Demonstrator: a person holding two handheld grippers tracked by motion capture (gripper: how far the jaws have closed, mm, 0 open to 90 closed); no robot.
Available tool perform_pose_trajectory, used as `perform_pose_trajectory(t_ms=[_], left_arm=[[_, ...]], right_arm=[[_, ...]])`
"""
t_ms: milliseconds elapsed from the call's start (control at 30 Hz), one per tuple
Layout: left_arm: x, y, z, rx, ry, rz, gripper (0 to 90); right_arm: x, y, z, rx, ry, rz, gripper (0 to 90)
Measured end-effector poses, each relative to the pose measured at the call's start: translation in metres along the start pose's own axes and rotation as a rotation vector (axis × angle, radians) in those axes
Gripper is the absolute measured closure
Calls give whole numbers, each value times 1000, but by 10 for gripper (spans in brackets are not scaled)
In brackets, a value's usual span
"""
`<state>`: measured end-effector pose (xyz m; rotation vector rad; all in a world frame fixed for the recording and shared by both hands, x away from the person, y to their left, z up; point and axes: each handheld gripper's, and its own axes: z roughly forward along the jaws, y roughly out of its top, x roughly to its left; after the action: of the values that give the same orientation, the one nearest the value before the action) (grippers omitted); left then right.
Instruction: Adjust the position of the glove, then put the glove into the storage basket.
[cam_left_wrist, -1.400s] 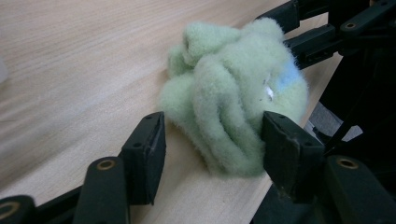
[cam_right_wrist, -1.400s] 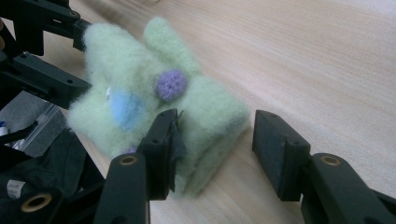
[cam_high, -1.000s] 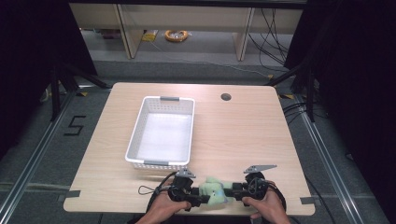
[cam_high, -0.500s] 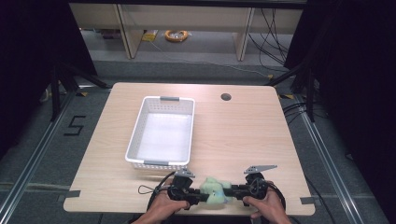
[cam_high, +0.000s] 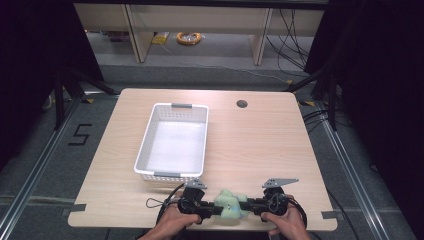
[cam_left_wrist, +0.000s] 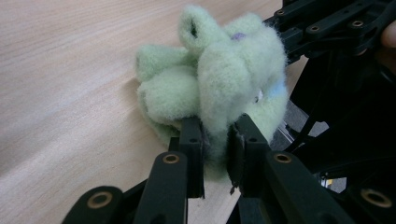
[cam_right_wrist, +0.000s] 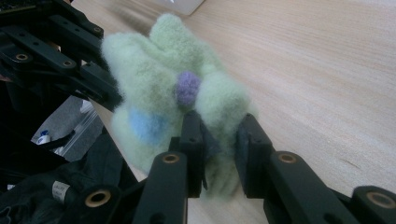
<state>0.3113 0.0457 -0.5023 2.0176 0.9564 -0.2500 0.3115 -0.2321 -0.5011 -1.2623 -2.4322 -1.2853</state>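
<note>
A pale green fuzzy sock (cam_high: 230, 204) with a purple dot and a blue patch lies bunched at the table's front edge. My left gripper (cam_high: 212, 207) is shut on its left end, and my right gripper (cam_high: 247, 206) is shut on its right end. In the left gripper view the jaws pinch a fold of the sock (cam_left_wrist: 219, 88), with the other gripper's black frame behind it. From the right gripper the sock (cam_right_wrist: 173, 98) shows its purple dot, and that gripper (cam_right_wrist: 219, 140) squeezes the fleece just below the dot.
A white plastic basket (cam_high: 175, 142) stands on the wooden table (cam_high: 260, 145), just beyond the left gripper. A round cable hole (cam_high: 242, 104) sits near the far edge. The table's right half is bare wood.
</note>
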Motion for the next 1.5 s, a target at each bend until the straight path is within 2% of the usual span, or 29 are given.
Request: perform_pose_trajectory(t_ms=[67,100,133,233,267,333,367,400,500,633,667,733,800,833,867,900,967,1000,1033,1067,1100,1133,1167,1200,1233,1300,1400,1433,1500], left_arm=[[2,0,0,-21,-26,-2,763],[2,0,-1,-23,-31,-6,763],[2,0,-1,-23,-41,-9,763],[0,0,-2,-26,-30,-5,763],[0,1,-2,-30,-33,2,763],[-1,1,-4,-27,-27,12,763],[-2,0,-3,-48,-15,10,763],[-2,1,-5,-27,-13,20,763],[-3,2,-8,-37,-26,26,762],[-4,5,-15,-52,-24,38,762],[-5,6,-17,-52,-27,48,763],[-6,8,-21,-59,-25,58,762],[-7,10,-23,-79,-9,64,763],[-6,12,-25,-77,-20,64,762],[-6,13,-26,-79,-8,68,762],[-4,14,-28,-78,-19,70,762],[-5,16,-30,-81,-9,72,762],[-4,17,-32,-76,-11,76,762],[-4,19,-34,-79,-14,84,762],[-4,20,-36,-78,-5,91,762],[-4,22,-38,-80,-6,92,762],[-5,23,-41,-83,9,90,762],[-4,25,-44,-81,6,100,761],[-3,26,-47,-81,13,102,761],[-3,28,-49,-87,13,94,761],[0,31,-55,-83,20,104,761],[2,35,-64,-85,22,93,761],[2,36,-68,-91,36,88,761],[5,40,-76,-91,38,91,761]], right_arm=[[1,0,0,-3,2,-1,756],[3,0,0,-1,14,25,756],[4,0,1,-2,21,23,756],[4,1,0,-11,15,10,756],[5,1,-1,-7,18,23,756],[4,2,-2,-15,2,-13,756],[8,2,-2,-11,15,28,756],[8,3,-3,-10,4,8,755],[9,6,-4,-24,-1,-28,755],[16,11,-6,-26,-2,-22,755],[15,13,-7,-36,-15,-58,755],[19,16,-8,-37,9,-28,755],[20,19,-9,-41,7,-35,755],[19,20,-10,-52,-13,-57,755],[22,21,-10,-47,7,-27,755],[21,23,-10,-54,0,-51,755],[21,27,-11,-54,-7,-67,755],[23,28,-10,-55,5,-52,755],[22,31,-10,-56,-2,-72,755],[25,32,-9,-59,3,-41,755],[23,35,-9,-60,-10,-74,755],[26,36,-8,-67,8,-45,755],[25,39,-8,-70,3,-69,755],[28,41,-7,-72,9,-51,755],[28,45,-8,-71,-9,-83,755],[32,51,-7,-76,9,-77,755],[37,63,-4,-67,10,-87,755],[36,67,-4,-66,-9,-119,755],[41,75,-1,-67,13,-94,755]])
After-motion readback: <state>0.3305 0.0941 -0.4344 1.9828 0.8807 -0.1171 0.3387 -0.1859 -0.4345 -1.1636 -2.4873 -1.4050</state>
